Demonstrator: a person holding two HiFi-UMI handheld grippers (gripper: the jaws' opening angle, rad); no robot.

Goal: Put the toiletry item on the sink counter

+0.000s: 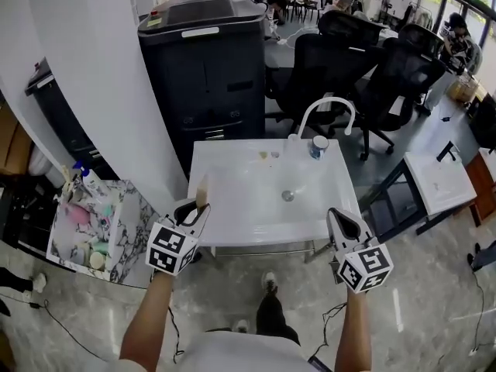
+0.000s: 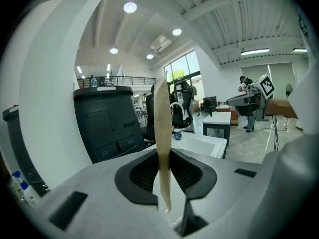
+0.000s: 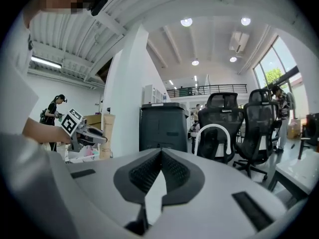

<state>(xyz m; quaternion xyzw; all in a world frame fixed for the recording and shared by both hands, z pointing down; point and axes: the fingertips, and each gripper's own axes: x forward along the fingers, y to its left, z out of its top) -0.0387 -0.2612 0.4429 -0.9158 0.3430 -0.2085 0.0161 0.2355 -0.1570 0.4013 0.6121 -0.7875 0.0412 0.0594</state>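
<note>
The left gripper (image 1: 200, 209), at the lower left of the head view, is closed on the toiletry item (image 1: 202, 191). This is a thin, flat, tan piece. In the left gripper view the pads press on its lower part from both sides, and most of it rises above them, nearly upright. The right gripper (image 1: 339, 218), at the lower right, has its jaws together and holds nothing.

As I judge it, the step in hand is to bring the item over the sink counter (image 1: 225, 169) and set it down there. The piece is thin and held only by its lower part, so it can swing or slip, and a slow, steady move is safer. The gripper should come low, so that the item touches or almost touches a flat part of the counter before the jaws open. Such a thin piece will probably not stand, so it is better to lay it flat. The flat rim at the left of the basin (image 1: 287, 195) is the nearest good place. The sloping basin is a poor one.

The item is in the left gripper and appears over the near left edge of the counter. Its height above the counter I cannot tell. The small cup (image 1: 318, 146) and the faucet (image 1: 329, 103) stand well apart from it, at the far edge.
</note>
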